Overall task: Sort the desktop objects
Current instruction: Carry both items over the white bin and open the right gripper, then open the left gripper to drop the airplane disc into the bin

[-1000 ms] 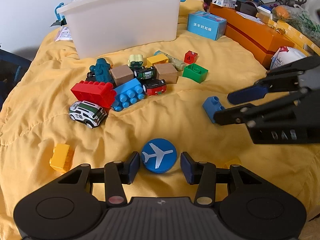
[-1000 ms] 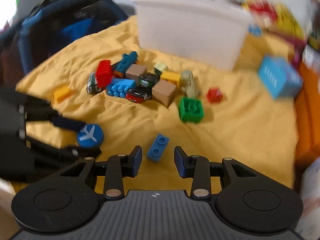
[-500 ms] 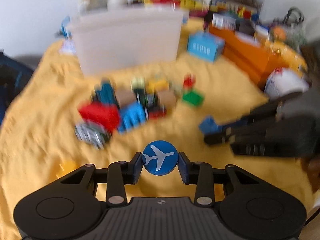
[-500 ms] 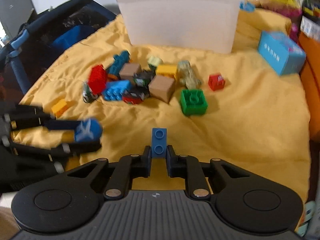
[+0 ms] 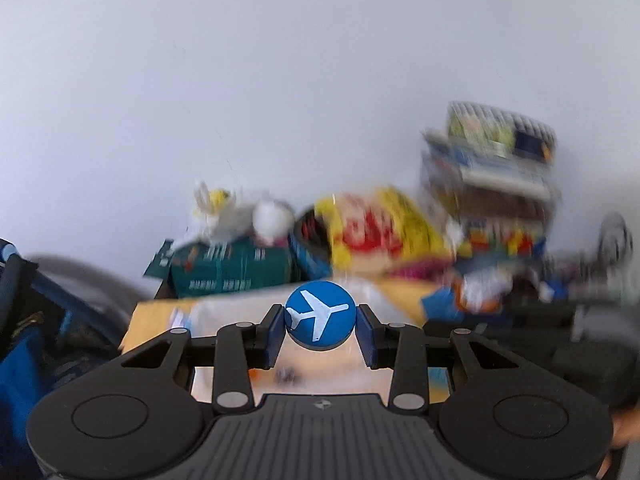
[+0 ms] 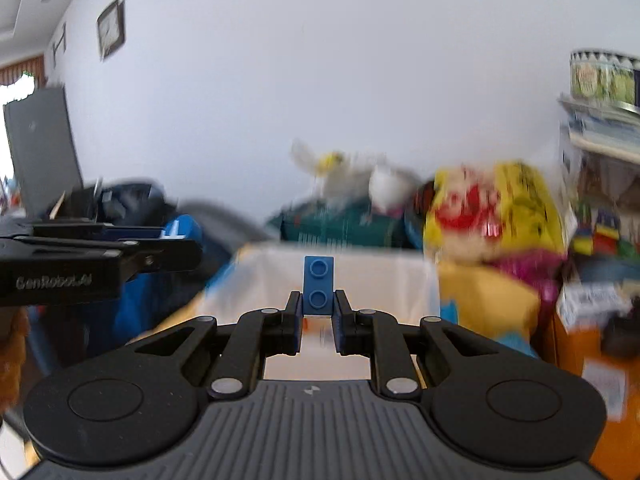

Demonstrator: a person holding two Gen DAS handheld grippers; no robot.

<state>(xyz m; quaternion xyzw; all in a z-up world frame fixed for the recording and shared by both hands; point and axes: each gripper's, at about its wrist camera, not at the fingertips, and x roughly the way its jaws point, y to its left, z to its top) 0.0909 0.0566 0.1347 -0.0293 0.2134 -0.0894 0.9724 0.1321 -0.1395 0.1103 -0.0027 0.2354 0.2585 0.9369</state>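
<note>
Both tools (image 5: 320, 330) (image 6: 318, 314) raised, gripping toys

Above and ahead of both grippers you have open air against the bare white wall (image 5: 320, 100). Straight ahead and lower, the white bin (image 6: 360, 268) sits with its rim just past the fingertips, and behind it a blurred heap blocks the way: a green box (image 5: 228, 268) and a yellow bag (image 6: 496, 216). To your right a stacked shelf (image 5: 488, 168) stands tall; in the right wrist view the left gripper (image 6: 172, 248) reaches in from the left edge.
</note>
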